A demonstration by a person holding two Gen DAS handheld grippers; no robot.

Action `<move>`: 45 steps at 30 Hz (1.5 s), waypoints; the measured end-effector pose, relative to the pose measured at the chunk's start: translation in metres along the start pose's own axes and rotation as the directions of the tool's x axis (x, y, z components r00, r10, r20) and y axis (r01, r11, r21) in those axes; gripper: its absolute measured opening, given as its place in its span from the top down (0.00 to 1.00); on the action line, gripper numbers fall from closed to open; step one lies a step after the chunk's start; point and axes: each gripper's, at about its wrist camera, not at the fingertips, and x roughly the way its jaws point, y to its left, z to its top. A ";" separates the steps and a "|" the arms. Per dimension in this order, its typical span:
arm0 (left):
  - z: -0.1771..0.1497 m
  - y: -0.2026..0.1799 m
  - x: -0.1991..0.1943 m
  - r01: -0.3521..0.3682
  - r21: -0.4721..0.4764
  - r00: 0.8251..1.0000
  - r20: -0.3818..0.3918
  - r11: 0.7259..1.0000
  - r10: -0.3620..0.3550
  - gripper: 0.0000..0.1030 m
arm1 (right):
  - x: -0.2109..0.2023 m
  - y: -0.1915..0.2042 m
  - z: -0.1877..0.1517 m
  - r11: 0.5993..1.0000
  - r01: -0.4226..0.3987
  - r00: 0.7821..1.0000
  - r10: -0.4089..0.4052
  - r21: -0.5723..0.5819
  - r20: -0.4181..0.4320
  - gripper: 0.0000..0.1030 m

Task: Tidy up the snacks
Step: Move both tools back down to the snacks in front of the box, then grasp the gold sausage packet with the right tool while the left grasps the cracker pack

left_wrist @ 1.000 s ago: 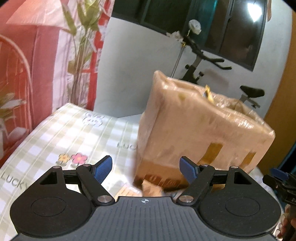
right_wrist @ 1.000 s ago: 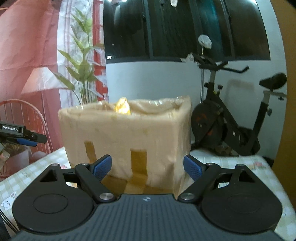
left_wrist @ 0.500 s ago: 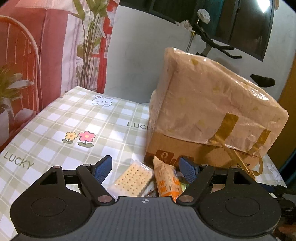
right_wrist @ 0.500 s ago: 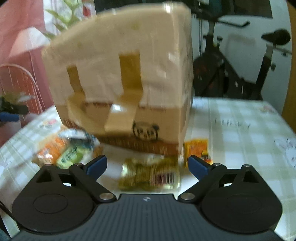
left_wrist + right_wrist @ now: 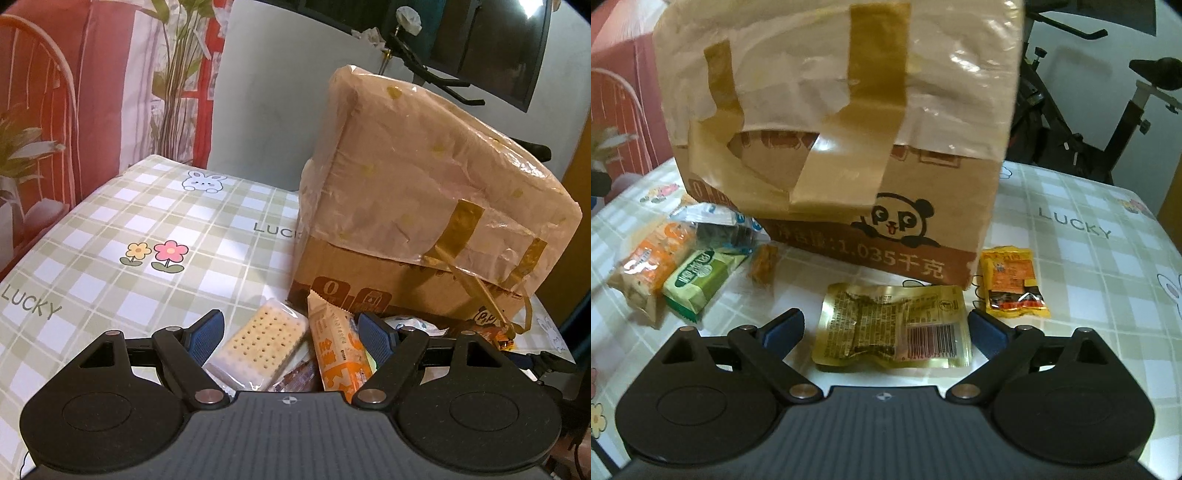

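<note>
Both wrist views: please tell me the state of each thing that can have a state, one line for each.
Cardboard box: upright on the table, upper part wrapped in taped plastic.
Gold packet: lying flat, sealed, between the open right fingers, untouched.
Yellow packet: flat beside the box corner.
Cracker pack: sealed, tilted on other snacks.
Orange packet: sealed, leaning beside the crackers.
Left gripper: open, empty.
Right gripper: open, jaws just widened.

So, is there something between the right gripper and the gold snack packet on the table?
Nothing visible. The gold packet lies flat, straight ahead of the open right gripper, with only bare tablecloth around it; the cardboard box stands behind it.
</note>
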 end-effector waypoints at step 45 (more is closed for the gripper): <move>-0.008 0.023 0.041 -0.049 0.041 0.995 -0.090 0.998 0.052 0.24 | -0.021 -0.011 -0.009 0.998 -0.045 0.994 0.040 0.047 0.098 0.43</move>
